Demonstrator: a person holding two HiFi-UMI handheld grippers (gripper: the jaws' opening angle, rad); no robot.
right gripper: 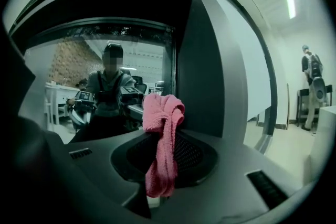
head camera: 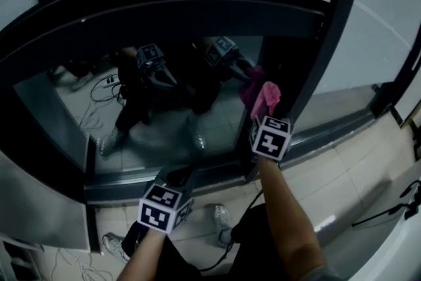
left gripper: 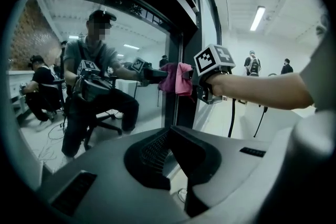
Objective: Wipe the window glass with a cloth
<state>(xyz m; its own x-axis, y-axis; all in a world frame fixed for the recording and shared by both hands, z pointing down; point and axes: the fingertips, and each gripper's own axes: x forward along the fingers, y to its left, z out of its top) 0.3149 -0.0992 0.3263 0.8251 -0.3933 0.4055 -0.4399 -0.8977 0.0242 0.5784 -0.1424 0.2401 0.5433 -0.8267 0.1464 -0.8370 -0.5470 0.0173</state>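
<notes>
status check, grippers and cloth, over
Right gripper shut on cloth, cloth against glass by the frame. Left gripper shut, empty, low. Nothing in the way.

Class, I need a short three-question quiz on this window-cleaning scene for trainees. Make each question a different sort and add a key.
1. True or false: the left gripper holds the pink cloth.
2. Where is the cloth against the window glass? A: near its right edge, by the dark frame. B: at its left edge. C: at its top left corner.
3. Fill the gap: the right gripper is shut on the ___.

Key: 1 false, the left gripper's jaws are together with nothing between them. 2 A. 3 cloth.
</notes>
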